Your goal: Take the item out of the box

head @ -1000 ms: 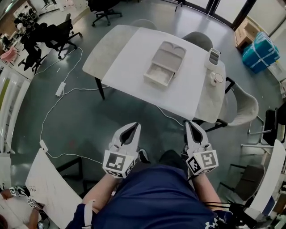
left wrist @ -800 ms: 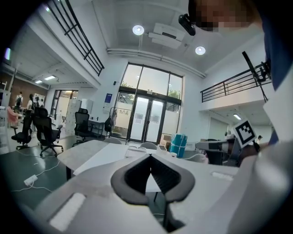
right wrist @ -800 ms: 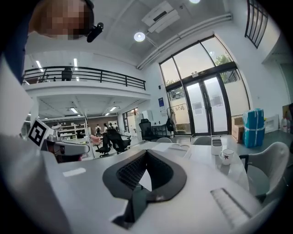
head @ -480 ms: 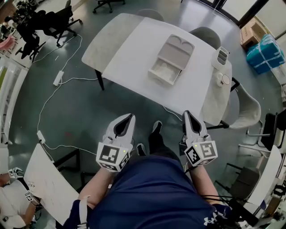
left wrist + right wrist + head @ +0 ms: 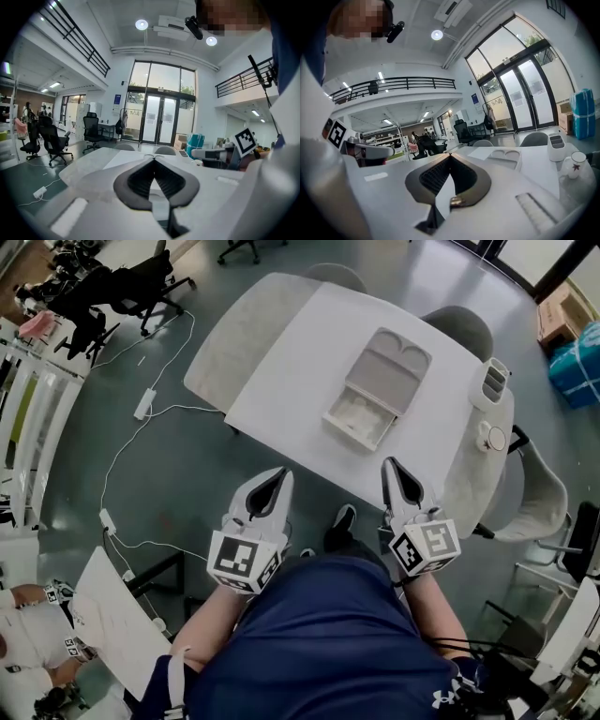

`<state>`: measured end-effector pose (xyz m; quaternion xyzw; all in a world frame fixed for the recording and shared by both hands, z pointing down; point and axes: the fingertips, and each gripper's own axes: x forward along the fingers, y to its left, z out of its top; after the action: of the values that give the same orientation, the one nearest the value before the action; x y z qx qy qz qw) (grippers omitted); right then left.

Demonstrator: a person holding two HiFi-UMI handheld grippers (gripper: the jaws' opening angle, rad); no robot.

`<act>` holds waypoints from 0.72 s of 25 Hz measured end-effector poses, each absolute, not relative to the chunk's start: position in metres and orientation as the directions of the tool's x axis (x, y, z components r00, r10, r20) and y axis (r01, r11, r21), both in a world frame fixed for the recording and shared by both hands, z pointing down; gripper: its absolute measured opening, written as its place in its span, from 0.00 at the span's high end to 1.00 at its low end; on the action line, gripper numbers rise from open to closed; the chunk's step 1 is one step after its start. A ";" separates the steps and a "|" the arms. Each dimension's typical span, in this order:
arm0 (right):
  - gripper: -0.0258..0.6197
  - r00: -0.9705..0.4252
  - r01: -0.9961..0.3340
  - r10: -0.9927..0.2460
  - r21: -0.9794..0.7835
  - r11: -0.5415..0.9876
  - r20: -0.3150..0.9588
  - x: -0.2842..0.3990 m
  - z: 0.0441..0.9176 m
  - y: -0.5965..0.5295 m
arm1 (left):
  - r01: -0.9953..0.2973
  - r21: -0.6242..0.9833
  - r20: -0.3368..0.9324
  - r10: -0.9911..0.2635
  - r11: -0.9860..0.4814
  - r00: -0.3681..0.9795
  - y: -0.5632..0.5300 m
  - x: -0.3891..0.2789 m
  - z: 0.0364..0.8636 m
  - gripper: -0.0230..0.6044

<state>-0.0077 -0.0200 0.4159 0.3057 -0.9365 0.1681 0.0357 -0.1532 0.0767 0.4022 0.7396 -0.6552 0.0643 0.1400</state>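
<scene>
An open light grey box (image 5: 378, 393) lies on the white table (image 5: 291, 371), its lid folded back and a pale item (image 5: 359, 414) in its near tray. The same box (image 5: 504, 157) shows small in the right gripper view. My left gripper (image 5: 278, 476) is shut and empty, held in front of the person's body, short of the table's near edge. Beside it, my right gripper (image 5: 389, 467) is also shut and empty. Both point toward the table. In the left gripper view the left gripper (image 5: 154, 159) has its jaw tips touching.
A white holder (image 5: 493, 382) and a small round container (image 5: 491, 437) stand at the table's right end. Grey chairs (image 5: 461, 326) sit at the far side and right. A cable with a power strip (image 5: 143, 403) runs on the floor at left. Another desk (image 5: 112, 624) is at lower left.
The person has walked closer to the table, so it and the box sit nearer in the head view. Both grippers stay shut and held the same way.
</scene>
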 end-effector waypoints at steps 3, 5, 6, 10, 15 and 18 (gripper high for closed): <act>0.96 -0.804 -0.594 -0.560 -0.299 0.747 0.200 -0.005 0.424 -0.049 | -0.985 0.122 0.290 -0.945 -0.119 0.150 0.046 -0.144 0.405 0.96; 0.96 -0.799 -0.601 -0.559 -0.303 0.739 0.221 -0.002 0.428 -0.067 | -0.984 0.119 0.297 -0.941 -0.135 0.165 0.026 -0.139 0.407 0.96; 0.96 -0.798 -0.602 -0.558 -0.305 0.738 0.228 0.000 0.429 -0.075 | -0.983 0.118 0.299 -0.938 -0.144 0.173 0.017 -0.136 0.408 0.96; 0.96 -0.800 -0.600 -0.548 -0.302 0.741 0.244 0.005 0.431 -0.101 | -0.979 0.107 0.292 -0.936 -0.173 0.198 -0.022 -0.127 0.406 0.96; 0.96 -0.775 -0.632 -0.568 -0.310 0.710 0.276 0.007 0.439 -0.122 | -0.964 0.112 0.303 -0.916 -0.240 0.263 -0.059 -0.118 0.410 0.96; 0.96 -0.745 -0.666 -0.595 -0.315 0.676 0.301 0.009 0.448 -0.132 | -0.950 0.120 0.327 -0.892 -0.289 0.313 -0.077 -0.117 0.422 0.96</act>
<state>0.0087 -0.1317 0.4481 0.3459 -0.9112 0.2059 0.0872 -0.1170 -0.0767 0.4220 0.7968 -0.5777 0.0987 0.1467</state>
